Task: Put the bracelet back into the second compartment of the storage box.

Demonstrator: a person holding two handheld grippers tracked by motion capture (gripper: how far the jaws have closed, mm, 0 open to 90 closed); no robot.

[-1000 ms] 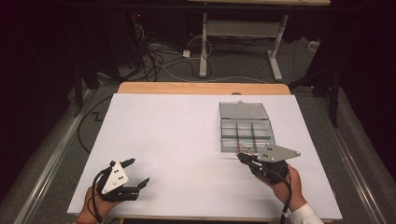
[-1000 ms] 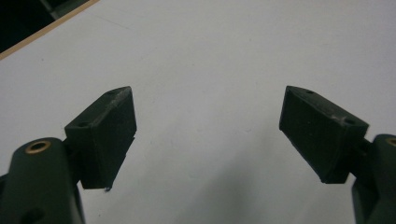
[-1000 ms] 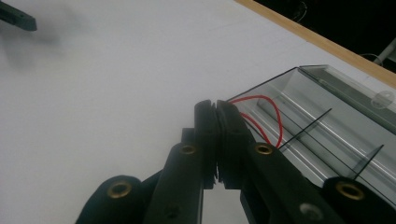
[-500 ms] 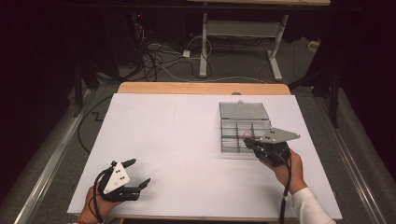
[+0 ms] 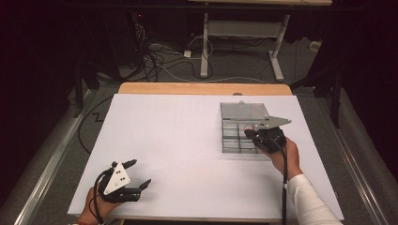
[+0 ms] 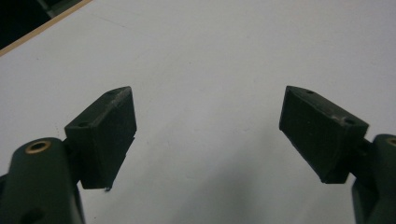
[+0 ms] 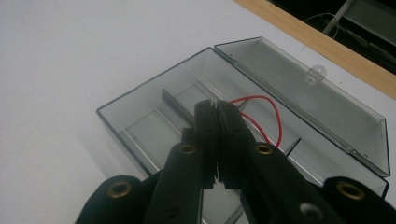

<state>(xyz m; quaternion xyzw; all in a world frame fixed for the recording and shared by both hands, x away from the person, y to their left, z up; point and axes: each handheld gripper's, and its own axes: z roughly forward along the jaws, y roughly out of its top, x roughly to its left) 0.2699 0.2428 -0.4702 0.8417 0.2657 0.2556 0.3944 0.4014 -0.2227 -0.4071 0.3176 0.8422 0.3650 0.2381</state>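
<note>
Setting: a white table top (image 5: pixel 187 154) with a wooden far edge, cables on the dark floor beyond it.
Box: a clear plastic compartment box (image 5: pixel 232 140) lies on the table's right half, its lid (image 7: pixel 303 88) swung open and lying flat on the far side; dividers split the tray into cells.
Wire: a thin red wire (image 7: pixel 261 116) loops up inside the box, rising from behind the closed jaw tips of the right gripper.
Right gripper: the right gripper (image 7: pixel 215 109) hangs over the box's near right part, jaws pressed together; the red wire runs in at the tips, though whether it is pinched there cannot be told.
Left gripper: the left gripper (image 6: pixel 208 130) rests low at the table's near left corner, well apart from the box, jaws spread wide with bare table between them.
</note>
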